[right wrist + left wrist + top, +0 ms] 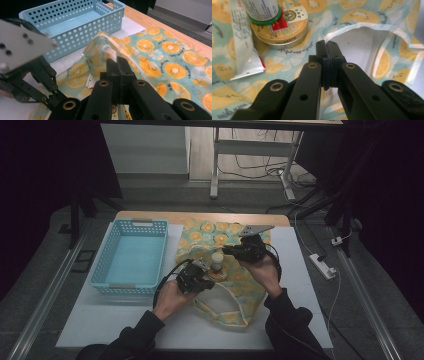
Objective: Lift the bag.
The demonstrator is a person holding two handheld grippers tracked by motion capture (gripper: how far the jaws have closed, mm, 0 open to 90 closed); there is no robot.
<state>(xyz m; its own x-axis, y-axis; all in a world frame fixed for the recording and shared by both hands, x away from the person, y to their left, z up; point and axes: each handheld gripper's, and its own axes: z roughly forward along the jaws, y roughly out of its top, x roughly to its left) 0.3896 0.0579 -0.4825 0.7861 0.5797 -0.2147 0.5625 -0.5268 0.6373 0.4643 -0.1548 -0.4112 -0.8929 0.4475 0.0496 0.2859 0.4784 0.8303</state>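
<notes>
Both my tongs, left (326,46) and right (117,65), are pinched together on the rim of the orange-print bag (235,285) lying on the worktop (295,270), holding its mouth up, I figure, with the tin (280,31) and bottle (262,10) sitting inside.

We count one blue basket (131,255), one orange-print bag (172,66), one round gold tin (280,31), one white bottle (260,10), one sachet (244,47)
</notes>
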